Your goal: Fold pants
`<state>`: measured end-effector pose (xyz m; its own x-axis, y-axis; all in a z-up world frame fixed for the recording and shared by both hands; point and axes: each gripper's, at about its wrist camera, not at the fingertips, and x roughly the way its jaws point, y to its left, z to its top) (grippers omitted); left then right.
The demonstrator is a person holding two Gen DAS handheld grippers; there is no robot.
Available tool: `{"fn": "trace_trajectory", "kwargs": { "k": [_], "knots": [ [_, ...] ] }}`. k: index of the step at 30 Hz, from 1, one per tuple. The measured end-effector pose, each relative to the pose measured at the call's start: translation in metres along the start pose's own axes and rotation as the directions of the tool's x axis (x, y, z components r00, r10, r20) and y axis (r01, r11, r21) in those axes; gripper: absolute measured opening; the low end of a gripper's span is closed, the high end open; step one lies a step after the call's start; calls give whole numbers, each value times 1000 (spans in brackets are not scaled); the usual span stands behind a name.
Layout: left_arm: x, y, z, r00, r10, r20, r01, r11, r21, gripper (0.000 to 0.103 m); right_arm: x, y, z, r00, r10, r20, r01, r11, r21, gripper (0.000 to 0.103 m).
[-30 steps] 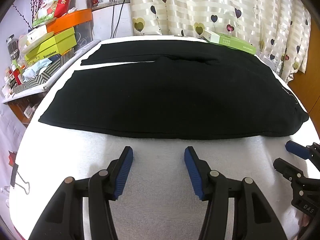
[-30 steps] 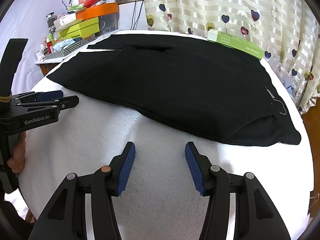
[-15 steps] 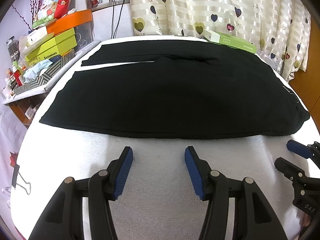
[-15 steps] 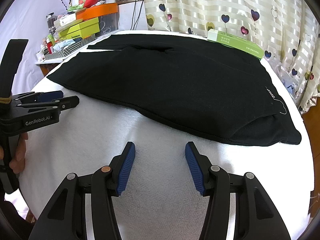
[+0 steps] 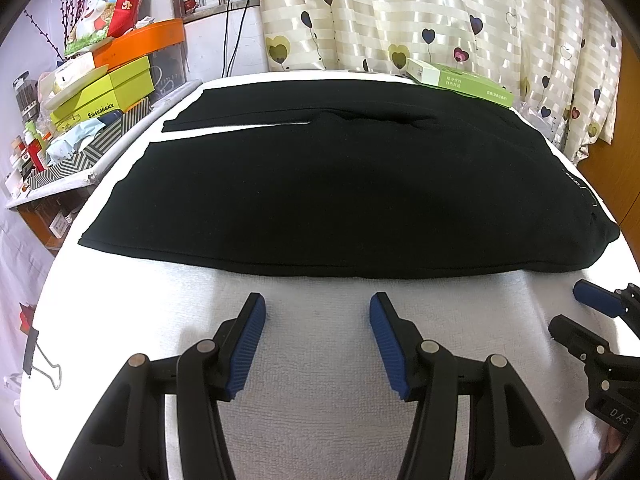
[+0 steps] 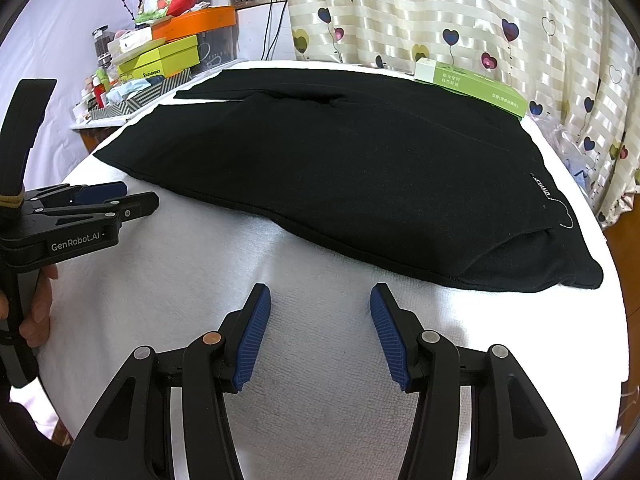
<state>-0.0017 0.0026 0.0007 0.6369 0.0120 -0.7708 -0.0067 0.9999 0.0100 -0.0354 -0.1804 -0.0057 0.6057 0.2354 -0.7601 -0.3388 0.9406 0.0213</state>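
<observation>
Black pants [image 5: 344, 184] [image 6: 340, 160] lie flat across the white towel-covered table [image 5: 320, 360], legs side by side running left, waistband at the right. My left gripper [image 5: 317, 308] stands open over bare towel just short of the near leg's edge, with nothing between its blue pads. My right gripper [image 6: 320, 298] is open too, over the towel near the pants' waist end. Each gripper shows in the other's view: the right one [image 5: 576, 312] at the right edge, the left one [image 6: 132, 198] at the left, with a hand [image 6: 36, 312] on its handle.
A green box [image 5: 460, 82] lies at the table's far edge by the heart-print curtain [image 5: 440, 12]. Stacked boxes and clutter [image 5: 100, 84] crowd a side shelf at the left. A binder clip [image 5: 36, 356] hangs at the table's left edge.
Both grippers have shifted only slightly; the pants lie as before and both grippers stay open.
</observation>
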Motion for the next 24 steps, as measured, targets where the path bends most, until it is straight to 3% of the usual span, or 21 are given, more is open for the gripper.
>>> {"fn": "trace_trajectory", "kwargs": {
  "k": [24],
  "knots": [
    [2, 0, 1, 1000, 2, 0, -2, 1000, 2, 57, 0, 0, -1, 1000, 1, 0, -1, 1000, 0, 53]
  ]
}}
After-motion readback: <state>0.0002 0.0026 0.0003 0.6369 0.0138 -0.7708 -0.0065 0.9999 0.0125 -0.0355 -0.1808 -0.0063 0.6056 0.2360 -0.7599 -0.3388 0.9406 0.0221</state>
